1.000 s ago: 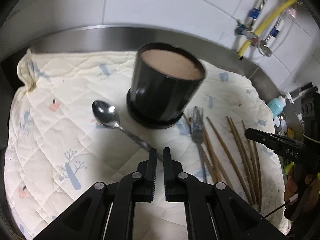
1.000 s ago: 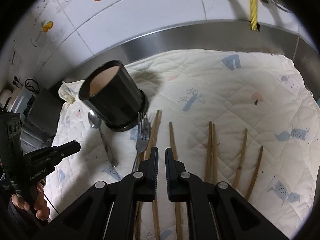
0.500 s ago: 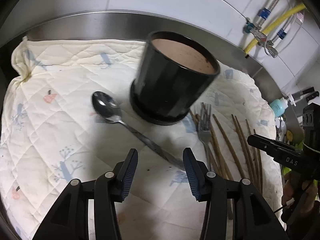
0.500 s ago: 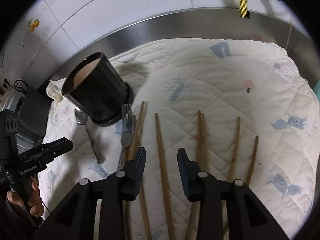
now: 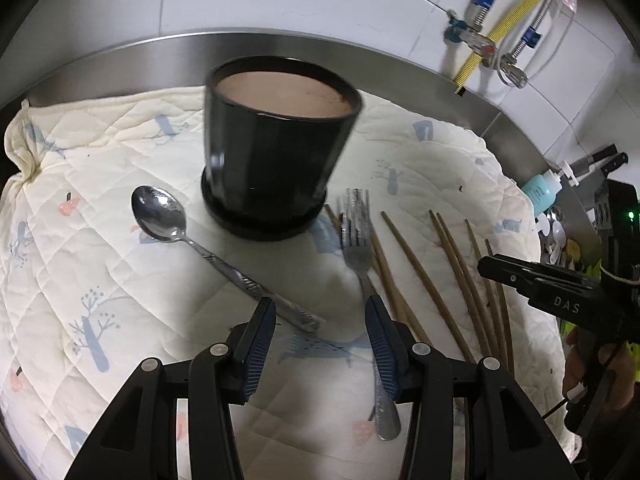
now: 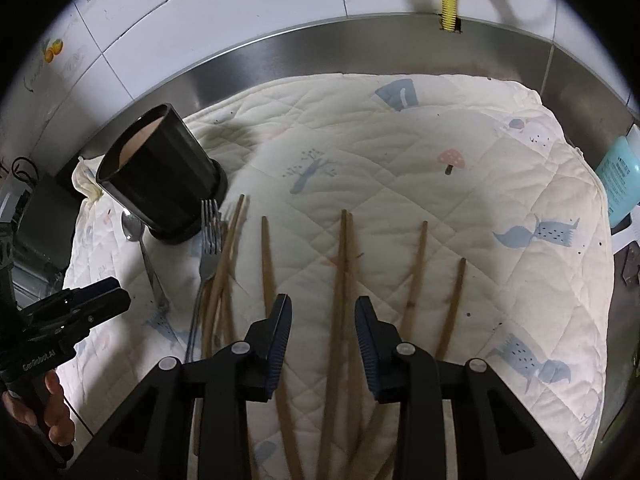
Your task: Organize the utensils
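A black pot (image 5: 276, 148) stands upright on a quilted cream mat (image 5: 80, 280); it also shows in the right wrist view (image 6: 160, 176). A metal spoon (image 5: 208, 256) lies left of the pot, a fork (image 5: 362, 264) to its right, then several brown chopsticks (image 5: 420, 284). My left gripper (image 5: 320, 324) is open and empty, hovering above the mat between the spoon handle and the fork. My right gripper (image 6: 322, 320) is open and empty above the chopsticks (image 6: 342, 276). The fork (image 6: 208, 248) and spoon (image 6: 146, 256) lie left of it.
A steel rim (image 5: 120, 56) and white tiled wall border the mat at the back. A yellow hose (image 5: 508, 28) and valves hang at the right. A blue bottle (image 5: 540, 192) stands beyond the mat's right edge, also in the right wrist view (image 6: 618, 180).
Both grippers have opened from shut to wide open. The left gripper has moved closer to the pot and utensils; the right has shifted over the chopsticks.
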Available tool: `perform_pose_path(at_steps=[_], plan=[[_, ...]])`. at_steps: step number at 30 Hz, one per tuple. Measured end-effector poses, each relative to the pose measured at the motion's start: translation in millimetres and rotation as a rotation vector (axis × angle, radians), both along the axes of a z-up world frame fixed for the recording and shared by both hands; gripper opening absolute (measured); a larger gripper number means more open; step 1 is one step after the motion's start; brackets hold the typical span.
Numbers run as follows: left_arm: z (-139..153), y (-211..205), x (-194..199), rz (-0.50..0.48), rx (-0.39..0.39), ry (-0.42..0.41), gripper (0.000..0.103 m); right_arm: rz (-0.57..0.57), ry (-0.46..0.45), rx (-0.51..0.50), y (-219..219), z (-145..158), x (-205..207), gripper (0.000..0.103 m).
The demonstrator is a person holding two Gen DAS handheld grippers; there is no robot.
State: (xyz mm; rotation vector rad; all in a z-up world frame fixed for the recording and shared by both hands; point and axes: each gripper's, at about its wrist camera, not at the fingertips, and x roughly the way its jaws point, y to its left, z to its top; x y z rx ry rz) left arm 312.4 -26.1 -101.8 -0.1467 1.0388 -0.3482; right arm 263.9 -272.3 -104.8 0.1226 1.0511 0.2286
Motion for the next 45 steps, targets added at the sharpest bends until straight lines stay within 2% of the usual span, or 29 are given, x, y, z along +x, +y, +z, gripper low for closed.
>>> perform_pose_path(at_steps=[4, 8, 12, 15, 24, 29, 35, 45], plan=[[-6, -17, 0, -0.031, 0.001, 0.014, 0.04, 0.013, 0.007, 0.016, -8, -1, 2, 0.036], [-20, -40, 5, -0.079, 0.037, 0.049, 0.035, 0.023, 0.007, 0.033, -11, -1, 1, 0.036], [-33, -54, 7, -0.096, 0.092, 0.066, 0.033, 0.024, 0.011, 0.046, -17, -2, 1, 0.036], [-41, -56, 11, -0.089, 0.1, 0.086, 0.032, 0.02, 0.016, 0.059, -23, -3, 2, 0.036], [-49, -69, 18, -0.091, 0.181, 0.062, 0.028, 0.007, 0.012, 0.076, -38, -6, 6, 0.036], [-49, -66, 27, -0.079, 0.175, 0.078, 0.022, 0.008, 0.01, 0.085, -40, -7, 5, 0.036], [-49, -63, 38, -0.034, 0.144, 0.107, 0.021, 0.011, 0.001, 0.094, -45, -6, 7, 0.036], [-49, -74, 52, -0.012, 0.173, 0.106, 0.021, 0.011, 0.014, 0.111, -52, -11, 9, 0.036]])
